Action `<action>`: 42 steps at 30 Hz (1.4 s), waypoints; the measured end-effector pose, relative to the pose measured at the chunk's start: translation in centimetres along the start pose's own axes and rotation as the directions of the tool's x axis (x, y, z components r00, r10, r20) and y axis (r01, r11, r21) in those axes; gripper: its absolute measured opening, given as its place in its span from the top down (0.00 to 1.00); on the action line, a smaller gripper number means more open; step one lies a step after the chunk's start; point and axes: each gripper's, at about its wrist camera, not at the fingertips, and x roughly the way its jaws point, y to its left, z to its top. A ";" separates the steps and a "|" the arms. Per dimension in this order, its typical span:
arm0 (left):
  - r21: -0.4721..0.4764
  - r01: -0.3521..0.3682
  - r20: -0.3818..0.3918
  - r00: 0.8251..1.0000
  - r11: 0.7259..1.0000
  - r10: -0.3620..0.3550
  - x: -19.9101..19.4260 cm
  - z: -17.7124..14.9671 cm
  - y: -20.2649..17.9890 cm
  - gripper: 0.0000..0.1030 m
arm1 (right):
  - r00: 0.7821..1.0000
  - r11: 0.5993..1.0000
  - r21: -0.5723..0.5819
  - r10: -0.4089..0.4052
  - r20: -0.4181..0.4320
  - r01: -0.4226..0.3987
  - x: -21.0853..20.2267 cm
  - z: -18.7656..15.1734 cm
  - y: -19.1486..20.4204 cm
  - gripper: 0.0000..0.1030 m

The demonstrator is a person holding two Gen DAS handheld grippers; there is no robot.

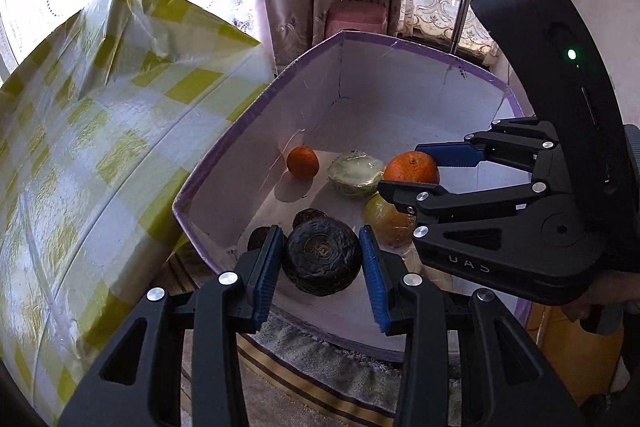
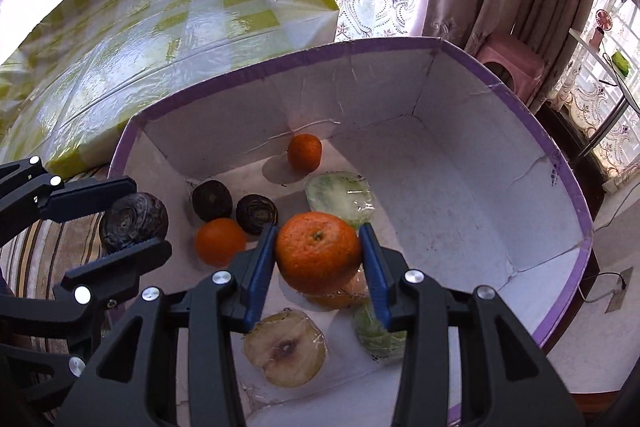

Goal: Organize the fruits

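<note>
On the left we see a checked cloth (image 1: 100, 147), then the purple-rimmed box (image 1: 400, 45). Our left gripper (image 1: 324, 259) pinches a dark fruit (image 1: 322, 255) between its blue pads, held over the box's near edge. Farther right, our right gripper (image 2: 318, 259) clamps an orange (image 2: 318, 251) above the box floor — jaws closed on it. Below lie two dark fruits (image 2: 212, 200), two more oranges (image 2: 304, 152) and wrapped halves (image 2: 285, 347) — perhaps apple.
</note>
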 end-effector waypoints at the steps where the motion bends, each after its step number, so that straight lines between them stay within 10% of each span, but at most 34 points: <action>1: 0.004 0.001 -0.007 1.000 1.000 -0.001 0.1 0.0 -0.1 0.63 | 1.000 1.000 0.001 -0.003 0.004 0.003 -0.1 0.0 0.0 0.57; 6: 0.011 0.015 -0.018 1.000 1.000 -0.015 0.4 -0.1 -0.2 0.59 | 1.000 1.000 0.004 -0.011 0.011 0.011 -0.1 0.1 -0.1 0.46; 16: -0.127 0.052 0.036 0.998 0.991 -0.048 -1.0 -0.5 2.3 0.16 | 0.995 0.997 0.044 -0.071 0.065 0.068 -1.3 0.4 -1.1 0.19; 42: -0.489 0.103 0.024 0.994 0.866 -0.105 -1.7 -4.7 5.2 0.11 | 0.993 0.995 0.060 -0.083 0.089 0.078 -3.9 -1.4 -0.6 0.17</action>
